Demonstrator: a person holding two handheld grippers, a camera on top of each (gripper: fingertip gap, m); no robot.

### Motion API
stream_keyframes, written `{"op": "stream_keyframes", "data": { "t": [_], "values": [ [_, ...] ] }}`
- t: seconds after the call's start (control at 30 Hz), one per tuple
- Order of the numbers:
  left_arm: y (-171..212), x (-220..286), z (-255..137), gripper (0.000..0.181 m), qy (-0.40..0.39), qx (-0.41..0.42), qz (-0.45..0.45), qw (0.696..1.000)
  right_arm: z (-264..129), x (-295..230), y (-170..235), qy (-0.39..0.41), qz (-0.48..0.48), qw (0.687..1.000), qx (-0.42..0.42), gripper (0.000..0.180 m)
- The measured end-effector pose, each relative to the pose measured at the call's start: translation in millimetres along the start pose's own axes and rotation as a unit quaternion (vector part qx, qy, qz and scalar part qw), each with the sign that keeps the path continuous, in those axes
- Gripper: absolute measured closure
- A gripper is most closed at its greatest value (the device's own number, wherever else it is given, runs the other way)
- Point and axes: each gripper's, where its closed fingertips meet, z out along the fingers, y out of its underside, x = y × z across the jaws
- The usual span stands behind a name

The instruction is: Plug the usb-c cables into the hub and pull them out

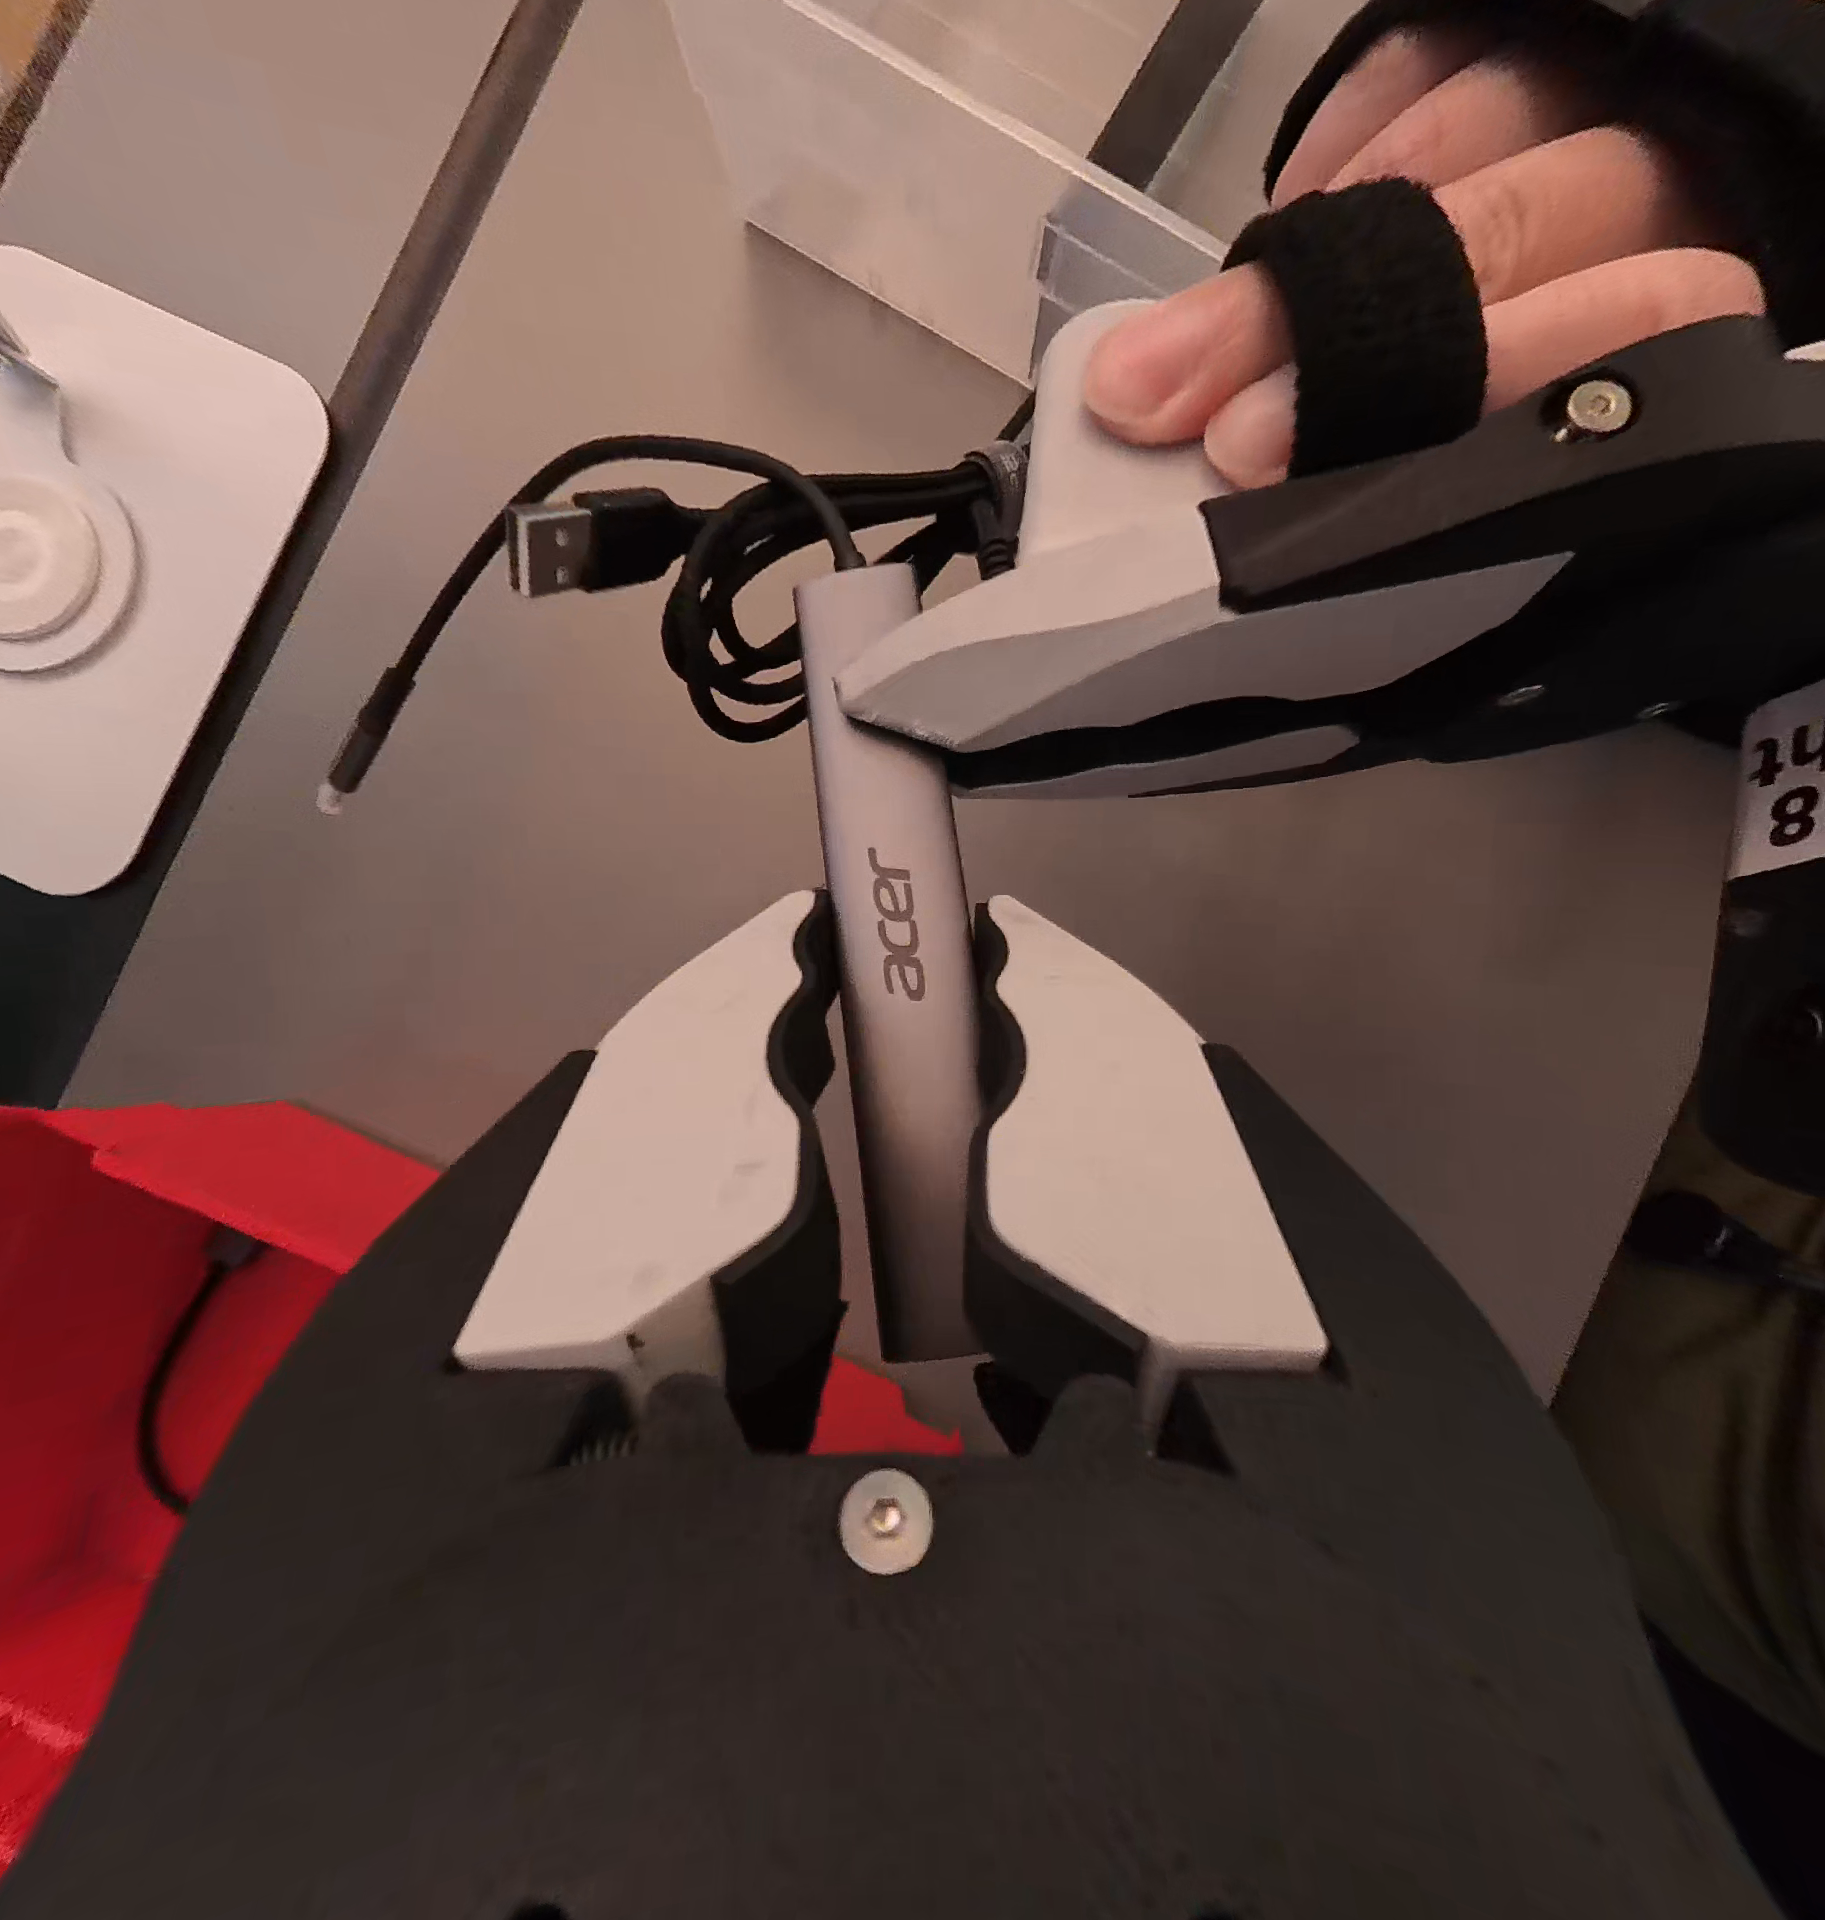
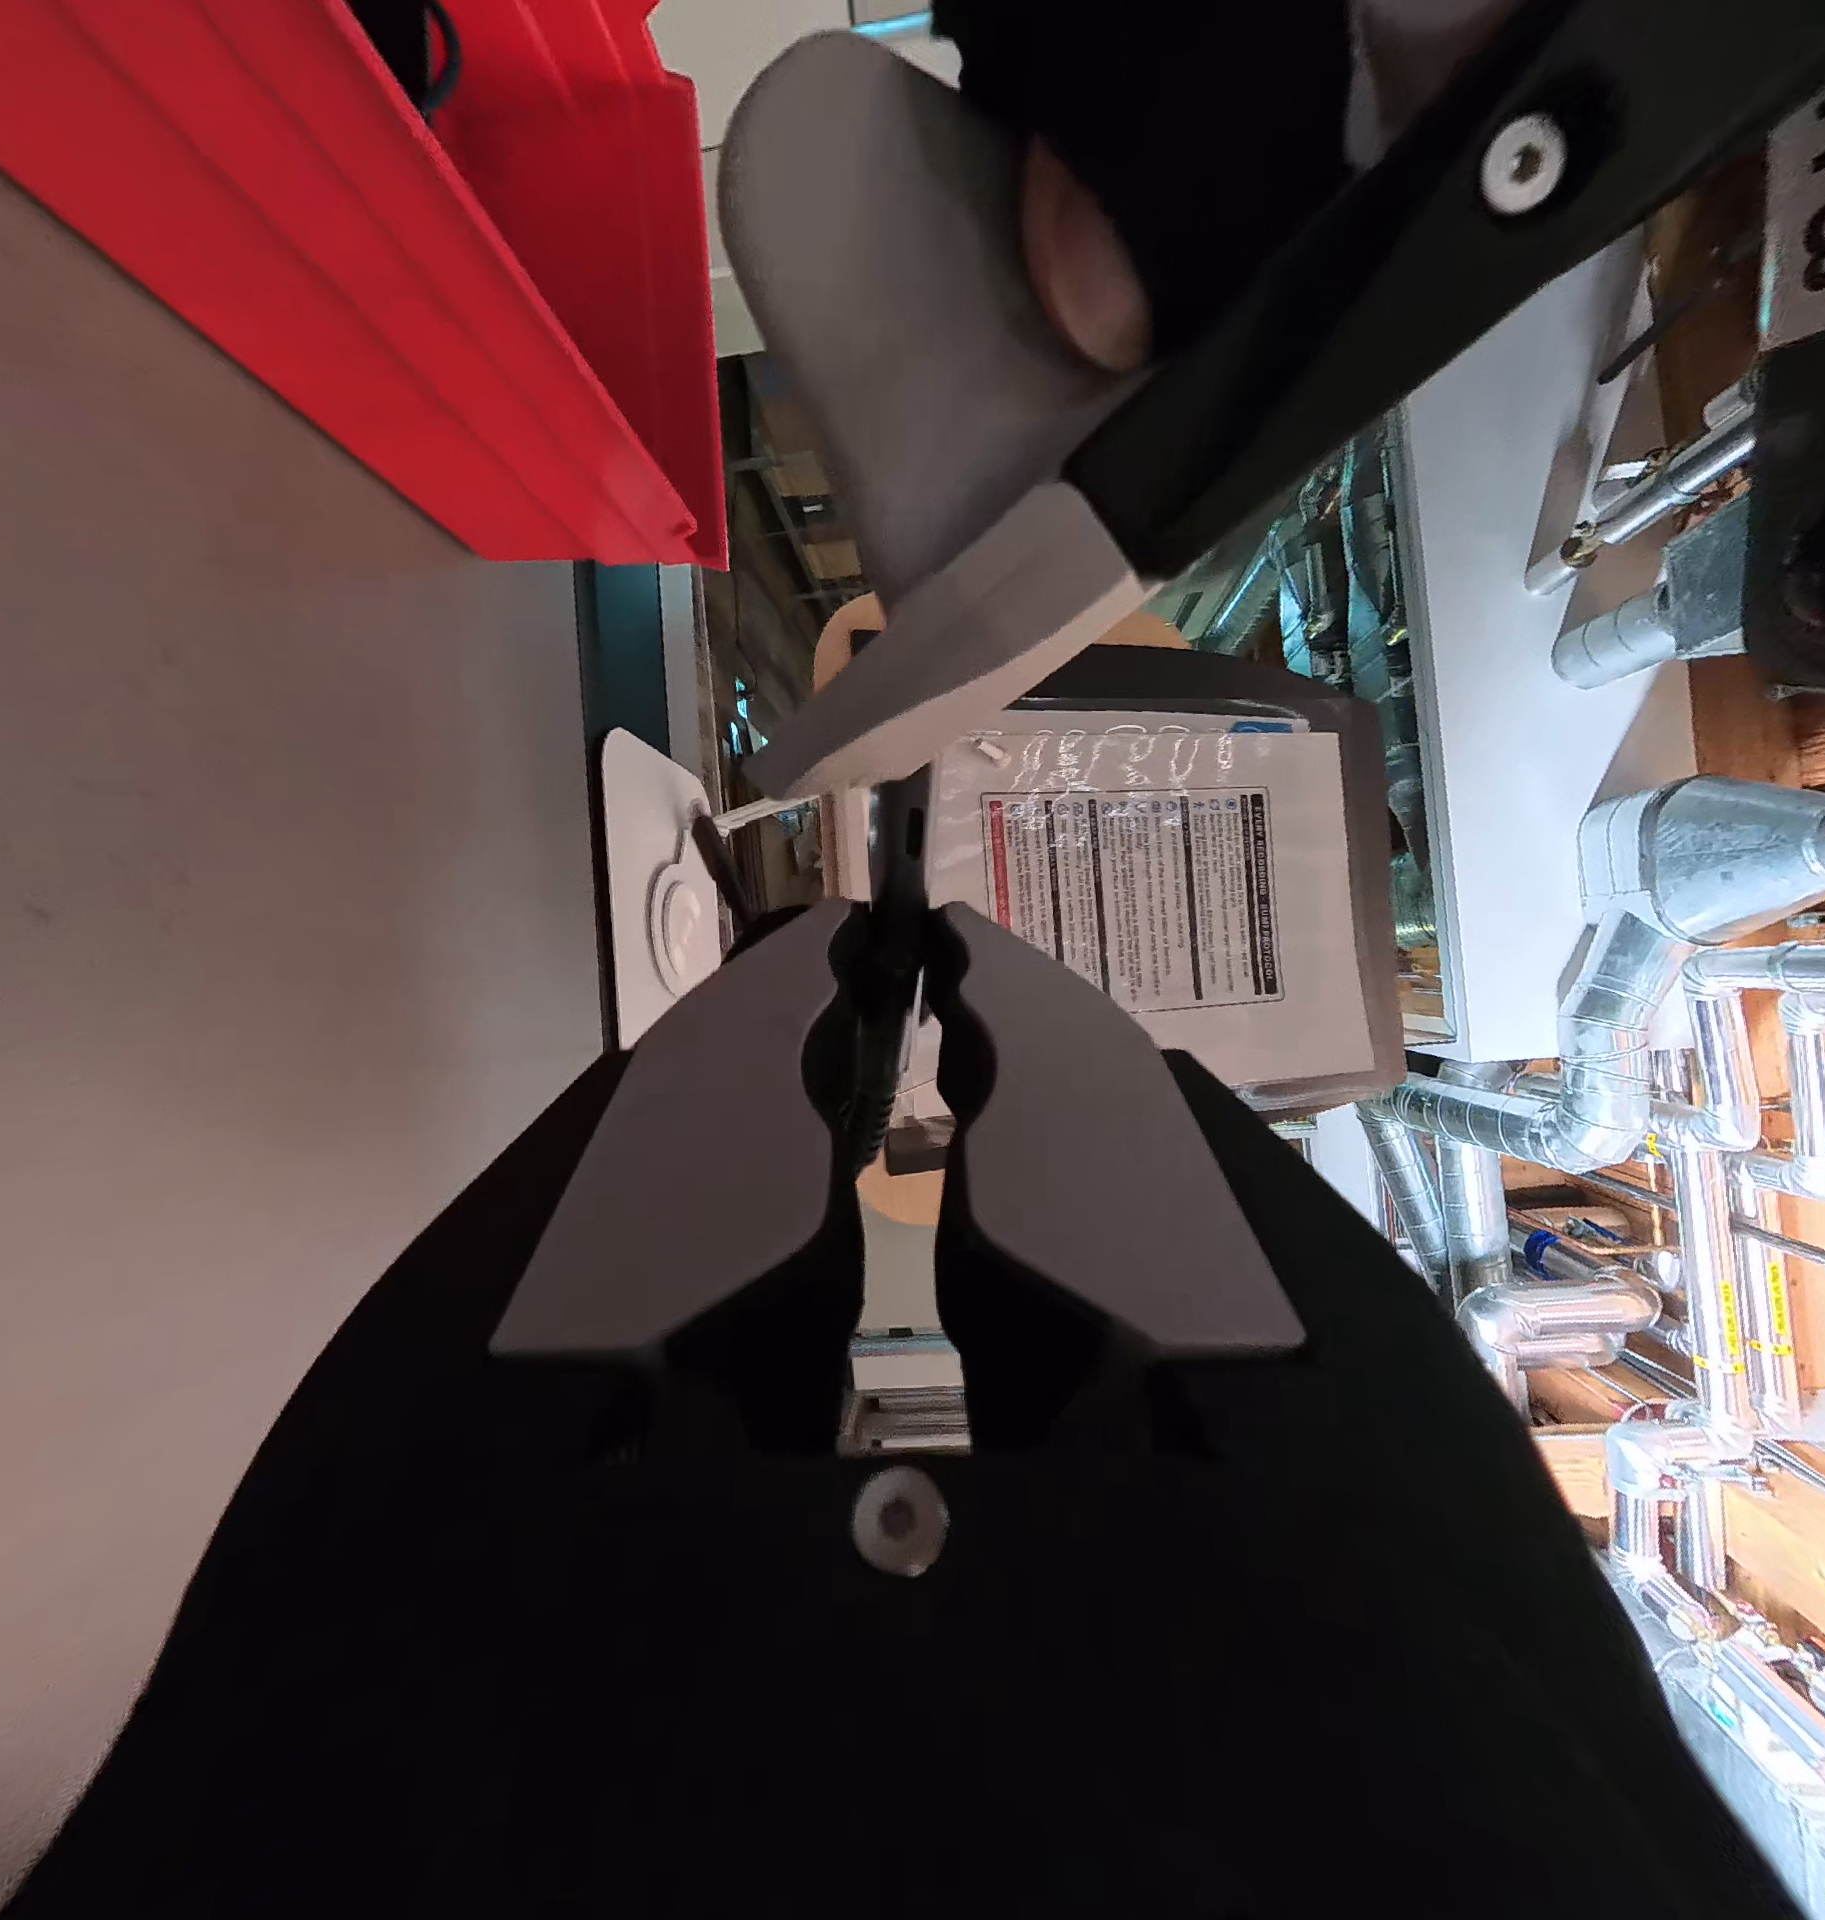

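My left tongs (image 1: 903, 914) pinch the grey USB hub (image 1: 892, 914) lengthwise above the table (image 1: 1303, 935). My right tongs (image 2: 892, 925) clamp the black cable plug (image 2: 877, 997) at the hub's edge. Hub: light, stiff, smooth, may slip. Grip plug body, not cord.

Left wrist view: looking down steeply along own fingers at grey table (image 1: 1251, 883), very near. Right wrist view: rolled sideways, table (image 2: 212, 831) at left, facing outward past its edge. Shared: hub (image 1: 892, 966) (image 2: 903, 831), red bin (image 1: 56, 1299) (image 2: 316, 260), white pad (image 1: 160, 499) (image 2: 643, 831).
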Motion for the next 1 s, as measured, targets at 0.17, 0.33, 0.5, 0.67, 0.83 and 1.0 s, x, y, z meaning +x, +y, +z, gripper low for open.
{"op": "stream_keyframes", "data": {
  "t": [0.17, 0.33, 0.5, 0.67, 0.83, 1.0],
  "values": [
    [2, -1, 12, 0.157, 0.021, 0.046, -0.025, 0.998, 1, -9, 5, -0.019, -0.027, 0.999, -0.001, 0.17],
    [19, 10, 36, 0.157, 0.064, 0.066, -0.07, 0.993, -5, -38, 5, -0.097, -0.068, 0.993, 0.015, 0.169],
    [33, 13, 55, 0.157, 0.091, 0.097, -0.121, 0.984, -2, -62, 6, -0.137, -0.099, 0.986, 0.015, 0.169],
    [39, 11, 64, 0.158, 0.1, 0.113, -0.127, 0.98, 1, -70, 5, -0.139, -0.109, 0.984, 0.015, 0.169],
    [39, 12, 65, 0.158, 0.09, 0.123, -0.165, 0.975, 1, -72, 4, -0.135, -0.112, 0.984, 0.023, 0.169],
    [45, 21, 74, 0.158, 0.105, 0.102, -0.211, 0.967, -4, -85, 6, -0.165, -0.112, 0.98, 0.024, 0.168]
  ]
}}
